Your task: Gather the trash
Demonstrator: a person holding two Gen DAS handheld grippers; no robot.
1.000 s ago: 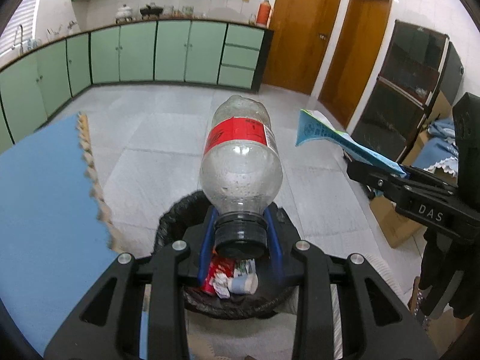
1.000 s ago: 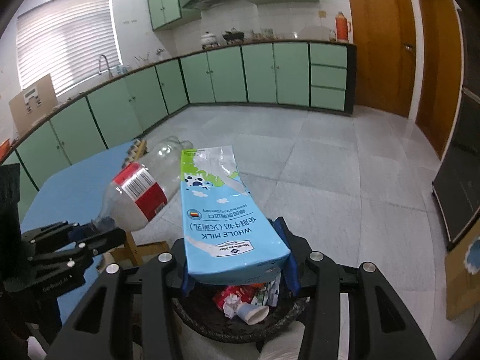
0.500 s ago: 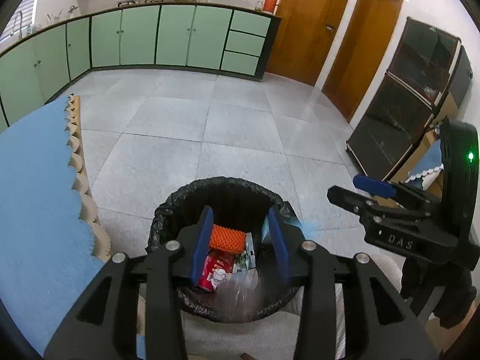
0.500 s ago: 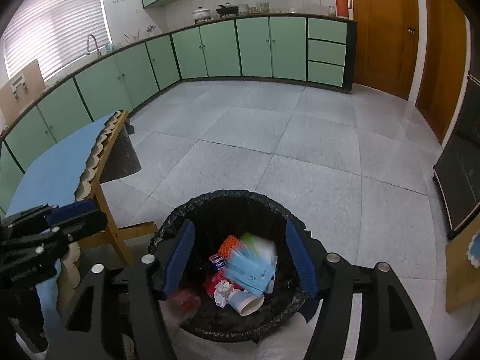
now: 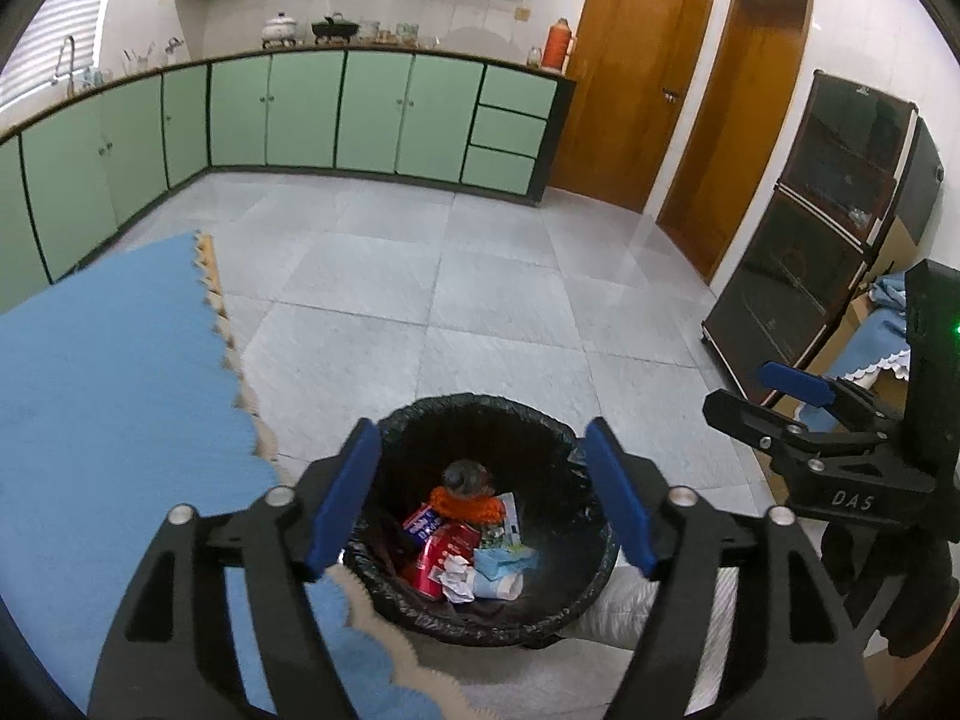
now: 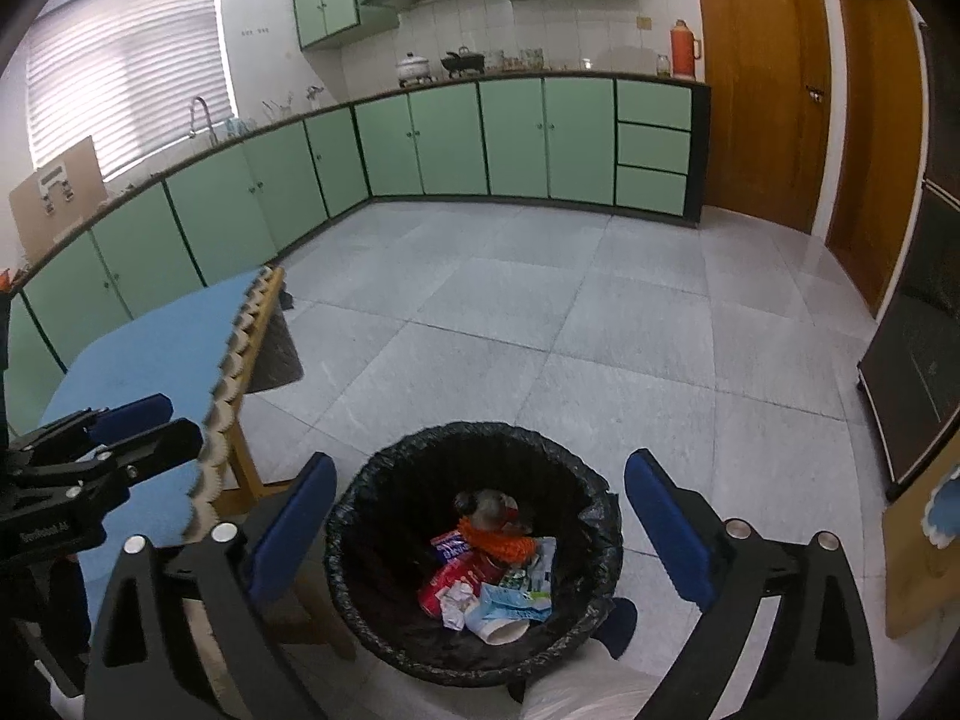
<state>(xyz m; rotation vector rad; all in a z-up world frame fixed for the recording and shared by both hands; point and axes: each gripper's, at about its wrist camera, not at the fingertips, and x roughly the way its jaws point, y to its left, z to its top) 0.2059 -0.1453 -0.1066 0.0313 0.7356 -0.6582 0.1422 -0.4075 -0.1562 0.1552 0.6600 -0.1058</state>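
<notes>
Left gripper [image 5: 480,498] has just spread its fingers wide and empty; its bottle [image 5: 468,478] now lies in the bin [image 5: 480,414]. Right gripper [image 6: 477,531], also just opened wide, has dropped its milk carton [image 6: 510,600] there too, so both pieces are collected.

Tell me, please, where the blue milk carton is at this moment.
The blue milk carton lies inside the black-lined trash bin, on the near right of the pile, beside the crumpled white paper and below the orange mesh.
</notes>
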